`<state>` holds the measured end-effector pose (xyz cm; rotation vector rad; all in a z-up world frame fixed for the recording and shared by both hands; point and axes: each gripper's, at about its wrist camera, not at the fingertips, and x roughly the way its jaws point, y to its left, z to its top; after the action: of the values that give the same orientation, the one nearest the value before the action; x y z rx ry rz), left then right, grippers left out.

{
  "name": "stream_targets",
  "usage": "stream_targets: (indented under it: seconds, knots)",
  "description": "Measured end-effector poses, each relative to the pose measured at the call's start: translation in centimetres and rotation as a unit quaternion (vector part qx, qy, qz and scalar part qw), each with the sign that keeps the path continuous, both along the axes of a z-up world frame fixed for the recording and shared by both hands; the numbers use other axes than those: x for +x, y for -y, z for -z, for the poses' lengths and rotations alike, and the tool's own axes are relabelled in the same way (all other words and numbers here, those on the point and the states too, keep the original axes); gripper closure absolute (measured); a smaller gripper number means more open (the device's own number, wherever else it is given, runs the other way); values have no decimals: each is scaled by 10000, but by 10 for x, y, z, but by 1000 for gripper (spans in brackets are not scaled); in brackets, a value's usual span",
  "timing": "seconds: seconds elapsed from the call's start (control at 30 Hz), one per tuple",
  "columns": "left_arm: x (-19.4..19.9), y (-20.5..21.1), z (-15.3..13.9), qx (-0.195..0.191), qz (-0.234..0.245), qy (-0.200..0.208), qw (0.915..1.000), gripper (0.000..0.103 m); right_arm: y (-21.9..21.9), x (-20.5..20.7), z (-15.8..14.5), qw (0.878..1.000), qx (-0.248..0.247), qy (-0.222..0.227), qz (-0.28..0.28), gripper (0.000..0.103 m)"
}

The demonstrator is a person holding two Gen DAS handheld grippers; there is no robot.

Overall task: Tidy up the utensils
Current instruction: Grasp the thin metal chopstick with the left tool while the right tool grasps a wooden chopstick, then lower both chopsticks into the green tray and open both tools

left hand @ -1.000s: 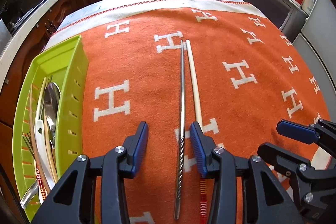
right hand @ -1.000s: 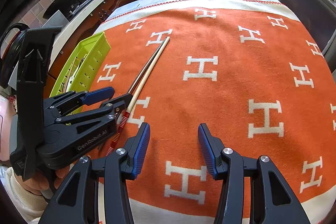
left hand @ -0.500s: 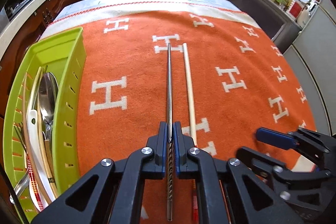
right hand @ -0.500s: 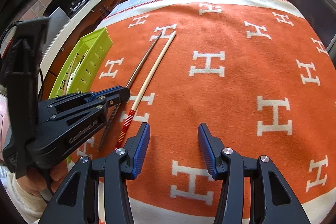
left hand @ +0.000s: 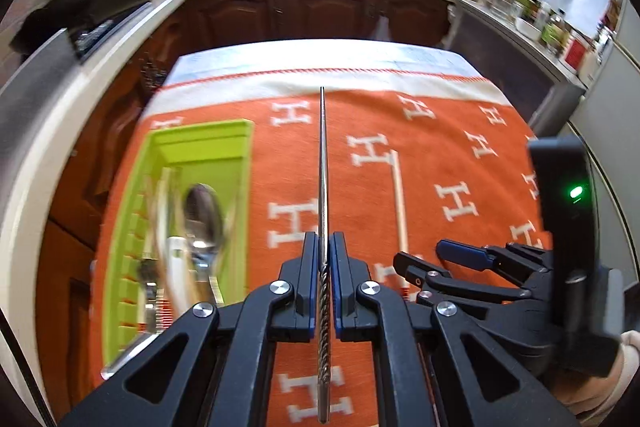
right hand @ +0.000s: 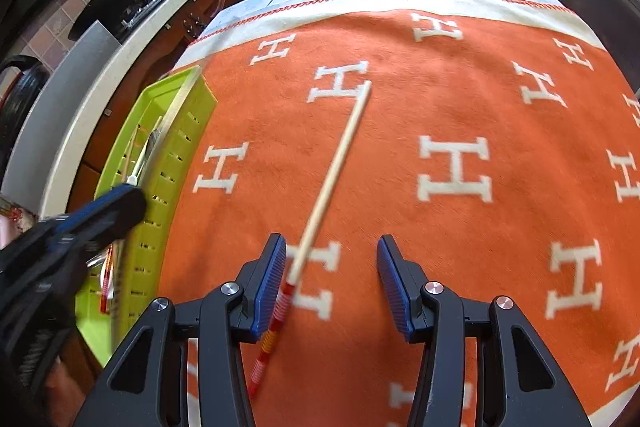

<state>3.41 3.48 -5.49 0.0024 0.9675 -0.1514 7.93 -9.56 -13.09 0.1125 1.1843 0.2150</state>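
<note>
**Nearly done: metal chopstick gripped, wooden one waiting**

Mostly sorted already, judging by the layout. The lime-green slotted plastic tray (left hand: 244, 163) on the orange blanket with white H letters (left hand: 440, 131) is holding a steel spoon (left hand: 202, 215), a white-handled utensil (left hand: 174, 259) and some thinner sticks, too blurred to tell exactly. Two pieces are sitting outside the tray, so I'm judging two placements are left.

The left gripper (left hand: 324, 267) is clamping the slim silver metal chopstick with a twisted grip end (left hand: 323, 163); jaws are nearly together with only the rod between them. The chopstick is pointing straight ahead along the fingers, twisted end trailing back under the gripper body. It looks lifted off the blanket, but height is hard to tell. The tray is lying just to its left in the left wrist view, so the carry seems short.

The pale wooden chopstick with a red-and-yellow striped end (right hand: 336, 171) is lying flat on the blanket, well apart from the tray. The right gripper (right hand: 332, 283) is hovering over its striped end with jaws spread wide, holding nothing; the stick is passing close beside the left fingertip (right hand: 272, 279), and I can't tell whether it's touching. Pose is angled down and forward, lined up roughly with the stick, so it's likely setting up for a grasp.
</note>
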Motion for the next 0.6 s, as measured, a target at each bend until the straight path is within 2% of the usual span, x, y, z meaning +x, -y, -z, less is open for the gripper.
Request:
stream_targets:
  seconds: [0.2, 0.3, 0.33, 0.4, 0.47, 0.6]
  knots:
    - [-2, -15, -6, 72, -214, 29, 9997, 99, -31, 1, 3, 9959, -836, 262, -244, 55]
    - [-5, -17, -6, 77, -233, 16, 9997, 99, -38, -3, 5, 9928, -1101, 355, -314, 55]
    - [-6, -17, -6, 73, -233, 16, 9997, 99, -38, -5, 5, 9923, -1134, 386, -310, 58]
    - [-8, -16, -6, 77, -235, 21, 9997, 99, -35, -6, 4, 9921, -1159, 413, -238, 69]
    - [-10, -16, -7, 80, -241, 27, 9997, 99, -27, -6, 3, 9930, -1114, 380, -91, 94]
    - [-14, -18, -11, 90, -263, 43, 9996, 99, -6, -6, 0, 9979, -599, 124, 188, 98]
